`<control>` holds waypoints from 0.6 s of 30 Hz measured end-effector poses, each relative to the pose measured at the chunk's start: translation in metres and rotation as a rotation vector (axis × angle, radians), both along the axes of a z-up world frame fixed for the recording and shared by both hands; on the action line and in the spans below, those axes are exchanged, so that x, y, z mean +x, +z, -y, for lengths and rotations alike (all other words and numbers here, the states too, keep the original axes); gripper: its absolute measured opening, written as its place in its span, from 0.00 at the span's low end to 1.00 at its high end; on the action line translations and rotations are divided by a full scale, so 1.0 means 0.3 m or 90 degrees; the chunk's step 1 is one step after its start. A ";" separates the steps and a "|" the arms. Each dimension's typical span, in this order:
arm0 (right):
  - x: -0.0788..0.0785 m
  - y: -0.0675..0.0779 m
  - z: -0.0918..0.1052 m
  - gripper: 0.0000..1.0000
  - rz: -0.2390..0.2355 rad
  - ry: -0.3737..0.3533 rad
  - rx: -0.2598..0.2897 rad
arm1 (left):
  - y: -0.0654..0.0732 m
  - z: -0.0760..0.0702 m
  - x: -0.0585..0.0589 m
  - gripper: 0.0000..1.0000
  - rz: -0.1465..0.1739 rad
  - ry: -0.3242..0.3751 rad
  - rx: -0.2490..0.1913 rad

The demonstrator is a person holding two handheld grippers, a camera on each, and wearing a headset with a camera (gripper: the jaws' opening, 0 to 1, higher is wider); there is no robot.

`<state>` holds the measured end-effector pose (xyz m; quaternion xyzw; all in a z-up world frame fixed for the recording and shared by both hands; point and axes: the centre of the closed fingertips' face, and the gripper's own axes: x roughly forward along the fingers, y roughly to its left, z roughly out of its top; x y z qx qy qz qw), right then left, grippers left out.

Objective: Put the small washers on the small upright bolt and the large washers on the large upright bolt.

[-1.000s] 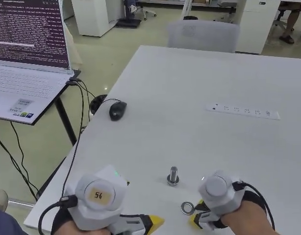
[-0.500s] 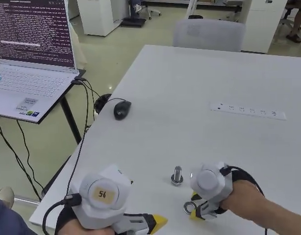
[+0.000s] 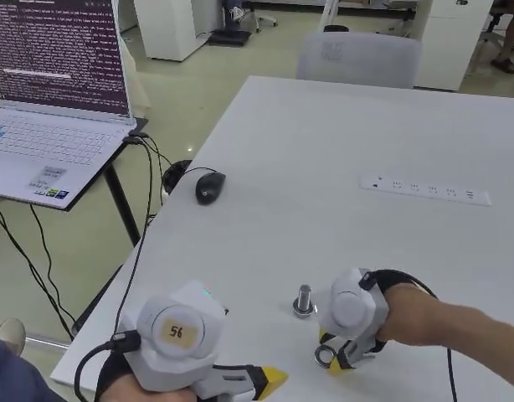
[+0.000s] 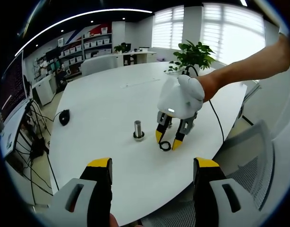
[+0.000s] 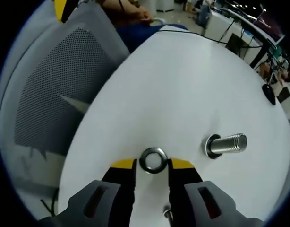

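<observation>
Though parked well right of the bolt [image 3: 304, 300] 1 s ago, has since brought the right gripper [image 3: 331, 363] in just beside it and tipped it down over the washer [image 3: 324, 356]. Puts the pick within reach: washer flat on the table [image 3: 324, 167], near the bolt, not yet lifted. Jaws parted and straddling the washer, tips at its 2 sides; cannot tell whether touching. Right forearm reaching in from the right, wrist bent, jaws pointing down at the table. Left gripper [image 4: 153, 163] held low at the near edge, jaws wide apart on nothing, aimed toward the bolt.
</observation>
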<state>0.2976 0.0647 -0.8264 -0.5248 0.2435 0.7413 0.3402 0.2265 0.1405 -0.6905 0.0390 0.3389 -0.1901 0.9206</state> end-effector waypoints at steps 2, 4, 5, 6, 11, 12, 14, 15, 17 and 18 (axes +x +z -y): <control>0.007 -0.005 -0.002 0.25 -0.001 -0.022 0.005 | 0.002 0.001 0.003 0.70 0.002 -0.001 0.000; 0.011 -0.007 -0.001 0.24 -0.006 -0.063 0.009 | 0.006 0.000 0.003 0.70 0.003 -0.001 0.002; 0.012 -0.008 -0.002 0.24 -0.015 -0.086 0.014 | 0.006 -0.001 0.004 0.70 0.004 0.000 0.000; 0.010 -0.006 -0.006 0.24 -0.026 -0.117 0.025 | 0.006 -0.001 0.004 0.70 0.004 0.001 0.000; 0.009 -0.003 -0.005 0.23 -0.055 -0.210 0.053 | 0.002 -0.004 -0.002 0.70 0.002 0.001 0.001; 0.005 -0.003 -0.002 0.23 -0.054 -0.210 0.054 | 0.000 -0.005 -0.004 0.69 0.001 0.001 0.002; -0.001 -0.002 -0.001 0.23 -0.052 -0.211 0.058 | -0.002 -0.004 -0.005 0.69 0.000 0.001 0.001; -0.005 0.001 -0.002 0.23 -0.052 -0.214 0.060 | -0.003 -0.002 -0.007 0.69 0.000 0.000 0.001; -0.008 0.004 -0.008 0.23 -0.058 -0.228 0.065 | -0.003 0.000 -0.007 0.69 -0.001 -0.002 0.002; -0.008 0.007 -0.013 0.23 -0.060 -0.233 0.071 | -0.003 0.001 -0.007 0.69 0.000 -0.002 0.002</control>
